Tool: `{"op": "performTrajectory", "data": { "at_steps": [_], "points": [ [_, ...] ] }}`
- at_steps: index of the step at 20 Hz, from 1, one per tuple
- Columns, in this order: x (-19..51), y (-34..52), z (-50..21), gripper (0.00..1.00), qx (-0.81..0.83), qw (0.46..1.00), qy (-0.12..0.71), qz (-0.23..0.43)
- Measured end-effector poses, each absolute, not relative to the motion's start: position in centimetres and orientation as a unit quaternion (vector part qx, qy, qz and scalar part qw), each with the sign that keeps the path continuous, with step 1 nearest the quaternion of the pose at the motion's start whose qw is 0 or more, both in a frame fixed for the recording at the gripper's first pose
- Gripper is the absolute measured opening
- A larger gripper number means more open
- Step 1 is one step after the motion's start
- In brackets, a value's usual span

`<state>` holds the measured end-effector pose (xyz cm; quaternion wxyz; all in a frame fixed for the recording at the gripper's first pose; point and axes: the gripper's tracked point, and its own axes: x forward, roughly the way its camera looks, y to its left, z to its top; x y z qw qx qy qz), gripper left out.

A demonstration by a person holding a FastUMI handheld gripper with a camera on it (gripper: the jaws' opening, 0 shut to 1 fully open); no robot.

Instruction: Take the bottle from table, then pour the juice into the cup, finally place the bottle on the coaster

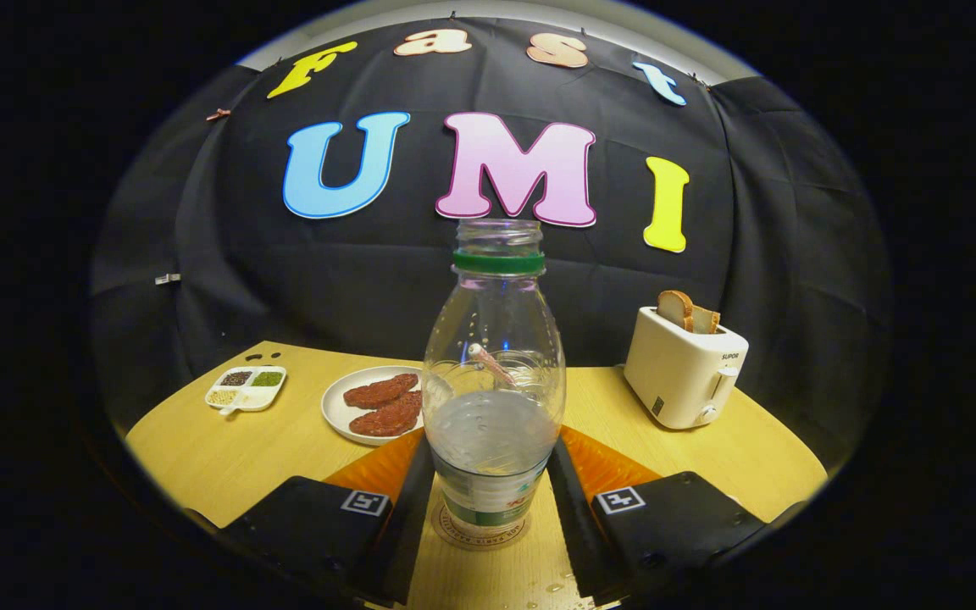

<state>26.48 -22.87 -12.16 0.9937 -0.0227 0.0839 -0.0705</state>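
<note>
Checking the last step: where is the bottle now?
In the gripper view the bottle stands upright on the coaster between the gripper's fingers, which touch its sides, in front of the plate.

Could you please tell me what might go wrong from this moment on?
The clear plastic bottle with the green neck ring has no cap and stands upright on the round coaster, liquid still inside. The gripper has its jaws flanking the bottle's base; an uneven pull-back could tip and spill it. Droplets on the wooden table suggest slipperiness.
</note>
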Motion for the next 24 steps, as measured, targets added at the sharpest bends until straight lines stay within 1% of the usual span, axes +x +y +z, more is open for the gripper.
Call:
{"op": "performTrajectory", "data": {
  "at_steps": [2,7,11,18,19,21,24],
  "points": [
    [27.2,-23.4,-13.1,0.74,-0.022,0.993,0.091,-0.078],
    [28.4,-23.1,-15.4,0.75,-0.004,0.991,0.111,-0.071],
    [28.4,-22.6,-16.6,0.78,-0.005,0.991,0.122,-0.062],
    [28.1,-22.5,-16.1,0.78,-0.003,0.99,0.119,-0.07],
    [27.8,-22.8,-16.0,0.8,-0.006,0.991,0.115,-0.074],
    [27.3,-23.4,-15.2,0.99,-0.012,0.99,0.11,-0.088],
    [26.4,-23.1,-15.6,0.98,-0.002,0.989,0.123,-0.086]
  ]
}}
